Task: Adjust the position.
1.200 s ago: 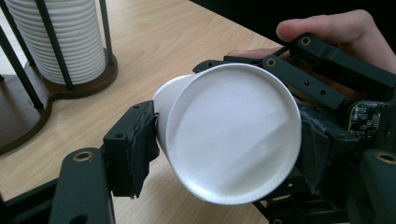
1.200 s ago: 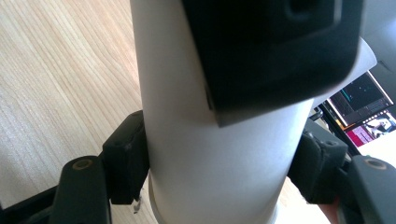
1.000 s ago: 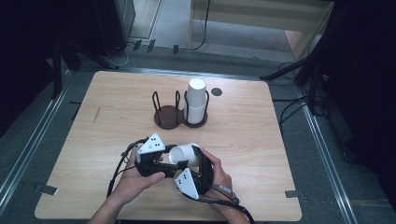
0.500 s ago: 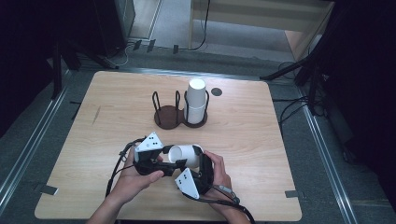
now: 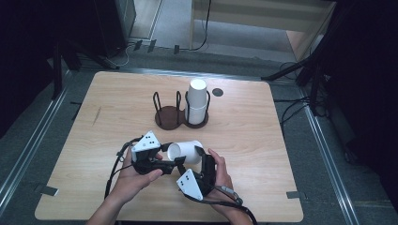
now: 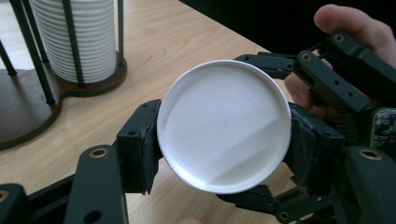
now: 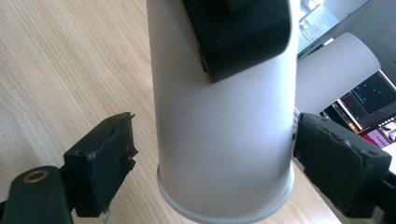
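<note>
- Wooden counter [image 5: 253,140], bearing everything.
- Dark two-ring holder [image 5: 171,115] toward the far edge, cup stack [image 5: 197,101] upright in its right ring.
- Left claw [image 5: 174,161] clamped on white paper cup [image 5: 185,152], held on its side above the near counter.
- Right claw [image 5: 201,157] just been opening; pads [image 7: 100,161] apart from the cup between them.

Left tongs [image 5: 180,160] clamped tight; right tongs [image 5: 199,152] just spread apart.
</note>
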Available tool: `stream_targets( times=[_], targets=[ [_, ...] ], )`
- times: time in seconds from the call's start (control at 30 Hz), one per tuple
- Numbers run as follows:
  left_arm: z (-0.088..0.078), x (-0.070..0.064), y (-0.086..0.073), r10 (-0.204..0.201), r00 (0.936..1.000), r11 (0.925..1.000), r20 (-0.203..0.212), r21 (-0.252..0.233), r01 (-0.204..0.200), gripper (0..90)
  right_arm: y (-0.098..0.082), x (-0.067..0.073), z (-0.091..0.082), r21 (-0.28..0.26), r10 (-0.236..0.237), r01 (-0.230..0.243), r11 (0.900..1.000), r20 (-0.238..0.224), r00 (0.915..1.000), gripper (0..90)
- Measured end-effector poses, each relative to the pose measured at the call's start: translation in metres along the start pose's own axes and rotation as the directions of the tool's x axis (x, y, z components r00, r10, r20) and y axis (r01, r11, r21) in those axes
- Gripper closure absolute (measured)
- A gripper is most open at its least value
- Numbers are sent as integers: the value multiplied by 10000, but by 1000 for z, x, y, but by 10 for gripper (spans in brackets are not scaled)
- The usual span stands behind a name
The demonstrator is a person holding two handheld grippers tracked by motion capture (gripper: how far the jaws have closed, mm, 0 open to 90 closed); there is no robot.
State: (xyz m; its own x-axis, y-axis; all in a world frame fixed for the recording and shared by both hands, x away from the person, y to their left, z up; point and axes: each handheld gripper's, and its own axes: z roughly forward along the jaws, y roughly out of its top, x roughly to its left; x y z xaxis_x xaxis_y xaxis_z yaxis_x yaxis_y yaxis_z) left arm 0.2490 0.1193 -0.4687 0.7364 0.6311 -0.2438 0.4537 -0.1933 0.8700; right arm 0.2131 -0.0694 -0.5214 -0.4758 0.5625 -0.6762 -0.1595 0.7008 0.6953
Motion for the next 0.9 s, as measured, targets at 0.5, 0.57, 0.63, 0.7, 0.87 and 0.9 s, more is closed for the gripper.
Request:
stream_targets(
  times=[0.5, 0.57, 0.63, 0.7, 0.87, 0.9],
  targets=[
    [-12, 8, -3, -21, 9938, 9825, -1107, -1853, -186, 350, 2, -6, -3, -101, 365, -363, 9993, 126, 9993, 119],
    [-13, 9, -3, -14, 9922, 9782, -1246, -2060, -245, 350, 2, -8, -3, -114, 451, -449, 9989, 200, 9988, 118],
    [-16, 10, -3, 11, 9921, 9736, -1258, -2263, -298, 351, 2, -9, -4, -113, 557, -554, 9984, 269, 9981, 117],
    [-18, 10, -2, 18, 9896, 9685, -1437, -2461, -375, 351, 2, -9, -4, -30, 579, -578, 9983, 377, 9976, 117],
    [-21, 11, -1, 111, 9879, 9525, -1548, -2989, -575, 351, -1, -10, -3, 101, 617, -622, 9980, 465, 9970, 117],
    [-21, 11, -2, 155, 9872, 9515, -1585, -3012, -633, 351, -1, -10, -3, 93, 668, -673, 9977, 488, 9966, 117]
  ],
)
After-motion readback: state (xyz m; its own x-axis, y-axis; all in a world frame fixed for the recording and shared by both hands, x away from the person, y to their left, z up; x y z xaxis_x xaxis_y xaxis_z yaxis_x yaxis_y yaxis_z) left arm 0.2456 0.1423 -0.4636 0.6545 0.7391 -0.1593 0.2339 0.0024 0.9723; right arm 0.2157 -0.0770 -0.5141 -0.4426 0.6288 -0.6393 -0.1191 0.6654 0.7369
